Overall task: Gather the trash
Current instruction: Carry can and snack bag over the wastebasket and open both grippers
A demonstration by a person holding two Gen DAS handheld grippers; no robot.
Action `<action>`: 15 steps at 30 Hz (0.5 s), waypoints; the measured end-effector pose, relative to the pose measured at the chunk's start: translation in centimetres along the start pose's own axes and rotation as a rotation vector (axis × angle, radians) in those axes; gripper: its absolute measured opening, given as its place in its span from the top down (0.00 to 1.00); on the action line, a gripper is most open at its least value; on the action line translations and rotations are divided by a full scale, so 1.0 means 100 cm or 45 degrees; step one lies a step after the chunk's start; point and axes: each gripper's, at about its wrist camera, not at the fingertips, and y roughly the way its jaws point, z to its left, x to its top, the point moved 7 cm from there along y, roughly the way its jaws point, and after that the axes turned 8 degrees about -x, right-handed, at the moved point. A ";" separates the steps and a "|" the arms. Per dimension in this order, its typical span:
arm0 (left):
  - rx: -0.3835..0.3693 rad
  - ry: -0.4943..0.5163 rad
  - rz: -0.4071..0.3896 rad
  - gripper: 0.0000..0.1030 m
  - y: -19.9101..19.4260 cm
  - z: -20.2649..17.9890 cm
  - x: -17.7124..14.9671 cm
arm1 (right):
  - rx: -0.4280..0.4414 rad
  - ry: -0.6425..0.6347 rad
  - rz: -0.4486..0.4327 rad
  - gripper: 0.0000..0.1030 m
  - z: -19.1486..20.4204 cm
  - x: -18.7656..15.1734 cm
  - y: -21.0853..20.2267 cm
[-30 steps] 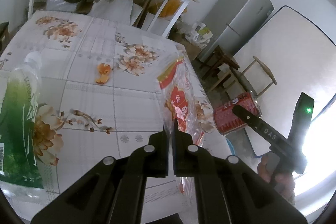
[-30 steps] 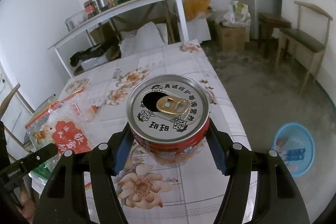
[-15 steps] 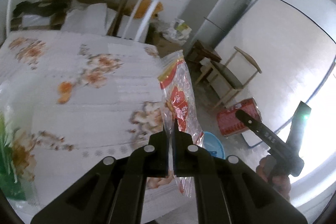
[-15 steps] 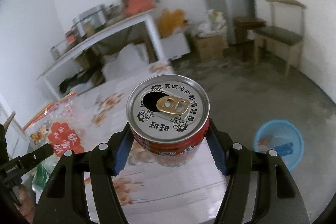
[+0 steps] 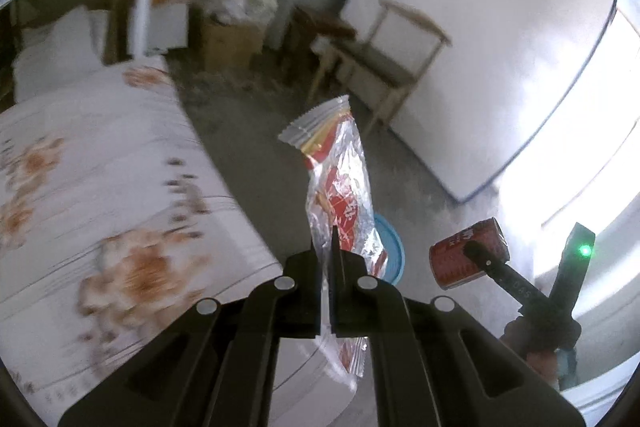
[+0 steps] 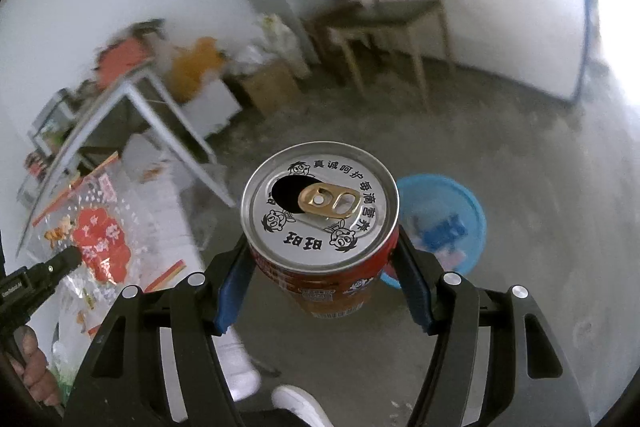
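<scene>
Risk number 1 is the wrapper (image 5: 340, 187): the left gripper (image 5: 327, 259) has its fingers pinched nearly flat on just 1 thin edge of it, and the rest stands up loose over the floor past the table (image 5: 120, 187) edge. Crinkly film like that could slide out mid-swing and flutter down short of the blue basin (image 6: 476, 211).

The can (image 6: 320, 211) looks safer. The right gripper (image 6: 322, 259) has its blue pads clamped on both sides of it, roughly upright, held in the air above the floor just beside the basin. It's open on top though, so if it tips, any leftover could dribble out. Both views are smeared, so a fast move seems likely, and letting go early could bounce the can off the rim.
</scene>
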 end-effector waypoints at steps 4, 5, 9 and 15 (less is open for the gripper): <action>0.004 0.039 0.149 0.98 0.072 -0.018 0.002 | -0.032 0.083 0.120 0.40 -0.032 -0.008 0.042; 0.009 0.042 0.185 0.98 0.090 -0.021 0.002 | -0.033 0.108 0.154 0.40 -0.040 -0.009 0.056; 0.017 0.064 0.292 0.98 0.151 -0.035 0.004 | -0.054 0.180 0.259 0.40 -0.063 -0.008 0.106; 0.029 0.068 0.447 0.67 0.245 -0.050 0.009 | -0.073 0.212 0.375 0.30 -0.085 -0.013 0.177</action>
